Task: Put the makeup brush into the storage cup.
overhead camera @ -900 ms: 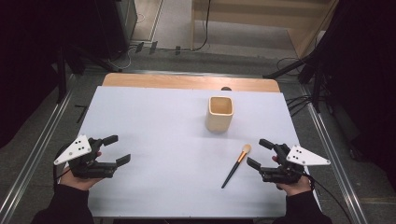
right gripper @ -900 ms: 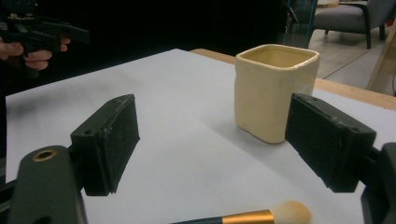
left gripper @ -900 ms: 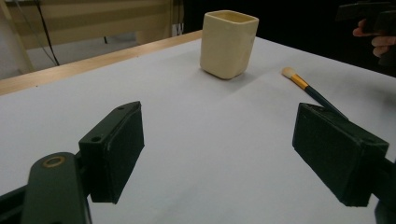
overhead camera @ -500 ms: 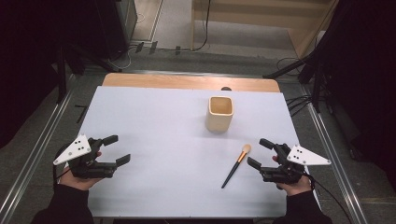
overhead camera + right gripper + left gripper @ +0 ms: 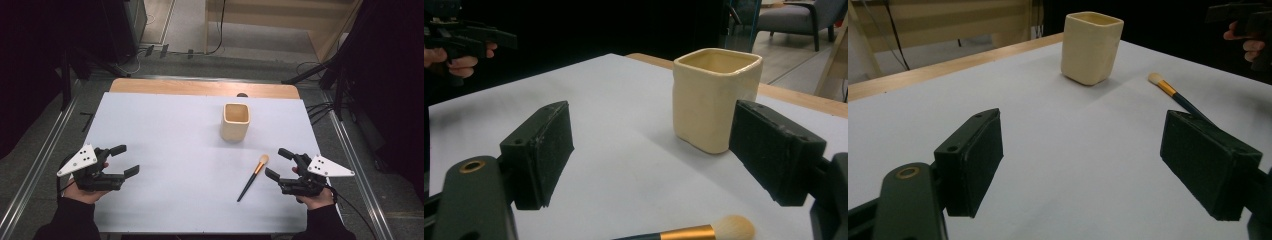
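A cream square cup (image 5: 235, 121) stands upright on the white table (image 5: 165, 135), right of centre. A makeup brush (image 5: 253, 177) with a dark handle, gold ferrule and pale bristles lies flat in front of it, bristles toward the cup. My right gripper (image 5: 279, 163) is open, just right of the brush and apart from it. My left gripper (image 5: 125, 161) is open at the near left with nothing between its fingers. In the left gripper view the cup (image 5: 1092, 46) and brush (image 5: 1173, 93) lie ahead. The right gripper view shows the cup (image 5: 714, 97) and the brush's bristles (image 5: 731, 228).
A wooden strip (image 5: 200, 88) runs along the table's far edge. Metal rails (image 5: 47, 150) flank the table on both sides. Cables (image 5: 320, 107) lie on the floor at the far right.
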A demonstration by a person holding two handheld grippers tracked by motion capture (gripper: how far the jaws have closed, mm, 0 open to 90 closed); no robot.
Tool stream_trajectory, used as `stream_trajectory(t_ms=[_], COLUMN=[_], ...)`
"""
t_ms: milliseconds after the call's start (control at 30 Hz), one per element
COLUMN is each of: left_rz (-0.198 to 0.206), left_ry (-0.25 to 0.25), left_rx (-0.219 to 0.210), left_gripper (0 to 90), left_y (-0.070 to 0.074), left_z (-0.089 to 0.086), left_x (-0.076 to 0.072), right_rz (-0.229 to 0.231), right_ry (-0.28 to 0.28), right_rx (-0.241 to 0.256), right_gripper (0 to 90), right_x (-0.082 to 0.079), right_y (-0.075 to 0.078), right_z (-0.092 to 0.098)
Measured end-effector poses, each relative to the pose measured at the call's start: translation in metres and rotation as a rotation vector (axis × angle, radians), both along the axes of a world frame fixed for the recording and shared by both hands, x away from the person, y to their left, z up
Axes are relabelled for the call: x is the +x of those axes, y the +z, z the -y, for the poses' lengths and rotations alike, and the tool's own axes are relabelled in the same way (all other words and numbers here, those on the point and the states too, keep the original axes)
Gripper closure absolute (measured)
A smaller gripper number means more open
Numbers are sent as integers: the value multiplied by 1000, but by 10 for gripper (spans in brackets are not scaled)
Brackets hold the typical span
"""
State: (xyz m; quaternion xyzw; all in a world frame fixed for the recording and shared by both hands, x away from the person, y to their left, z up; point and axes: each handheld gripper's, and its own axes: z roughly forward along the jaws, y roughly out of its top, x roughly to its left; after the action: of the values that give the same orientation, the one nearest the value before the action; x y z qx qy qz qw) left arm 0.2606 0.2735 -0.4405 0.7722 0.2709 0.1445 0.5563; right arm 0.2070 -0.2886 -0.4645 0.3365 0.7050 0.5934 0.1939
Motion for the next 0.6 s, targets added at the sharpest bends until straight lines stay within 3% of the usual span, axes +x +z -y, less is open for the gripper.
stream_trajectory(t_ms=[600], left_rz=[-5], left_ry=[-4], left_rx=[-5], left_gripper=[184], left_y=[0], left_z=[0], left_x=[0], right_rz=[9], right_ry=[5], right_rx=[-4], right_gripper=[188], right_x=[0], right_y=[2], right_z=[1])
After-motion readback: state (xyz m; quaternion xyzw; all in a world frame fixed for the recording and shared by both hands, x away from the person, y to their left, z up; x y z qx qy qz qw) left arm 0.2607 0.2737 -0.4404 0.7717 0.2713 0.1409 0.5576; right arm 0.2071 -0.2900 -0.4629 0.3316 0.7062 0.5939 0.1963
